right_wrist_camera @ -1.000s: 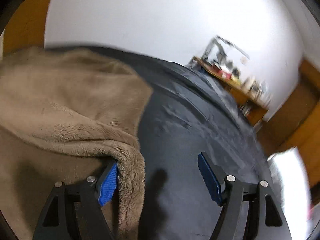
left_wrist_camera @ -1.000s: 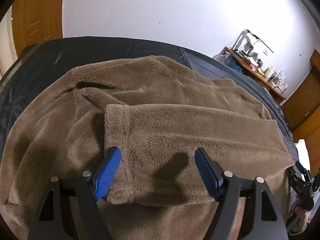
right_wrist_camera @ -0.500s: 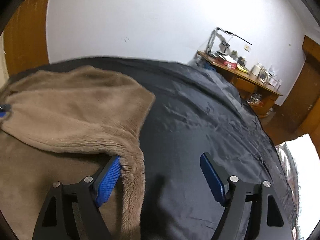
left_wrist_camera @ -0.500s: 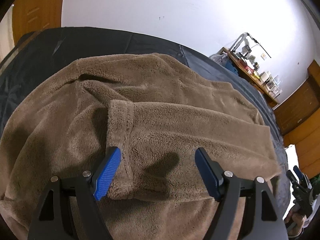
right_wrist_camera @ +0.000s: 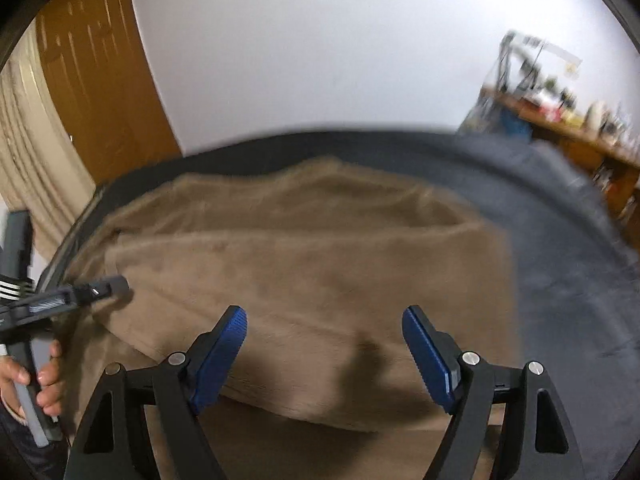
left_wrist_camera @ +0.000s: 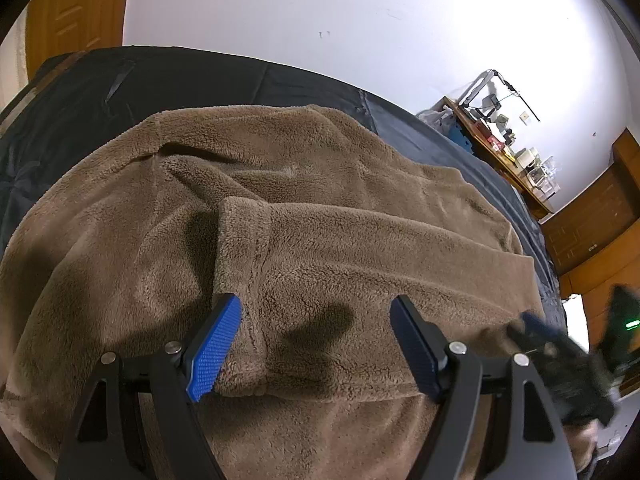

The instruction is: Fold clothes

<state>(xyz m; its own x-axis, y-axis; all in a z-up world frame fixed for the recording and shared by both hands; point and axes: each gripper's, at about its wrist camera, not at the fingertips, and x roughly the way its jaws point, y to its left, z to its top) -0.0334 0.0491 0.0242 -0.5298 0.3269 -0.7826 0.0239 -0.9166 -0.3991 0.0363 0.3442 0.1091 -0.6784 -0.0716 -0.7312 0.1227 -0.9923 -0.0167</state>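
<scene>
hovering both grippers over the brown fleece garment [left_wrist_camera: 320, 208], which lies spread on the dark bed cover [left_wrist_camera: 168, 80]. one sleeve [left_wrist_camera: 360, 252] is laid across the body from the right, its cuff [left_wrist_camera: 244, 240] ending left of centre, near edge of the sleeve just ahead of my tools.

left gripper [left_wrist_camera: 316, 344]: jaws wide apart, gripping nothing, straddling the near corner of the cuff. right gripper [right_wrist_camera: 324, 352]: also spread and empty, over the near part of the folded sleeve. right view is motion-blurred, so fabric detail there is unreliable. my left hand [right_wrist_camera: 36, 368] shows at its left edge.

my read: sleeve is already folded in; whether the other sleeve is folded i can't tell, it isn't clearly in view. so this fits either mid-fold or a pause between folds.

notes for doing any next fold well:
- fleece is thick and springy. pinch through every layer meant to move or the lower one stays behind.
- grab at edges or corners, not mid-panel, and keep both grips level so the crease runs straight.
- lift only enough to clear the pile; dragging will pull the laid sleeve out of place.
- set down, flatten, then let go.

risk: bulk at the cuff makes the stack lopsided.
</scene>
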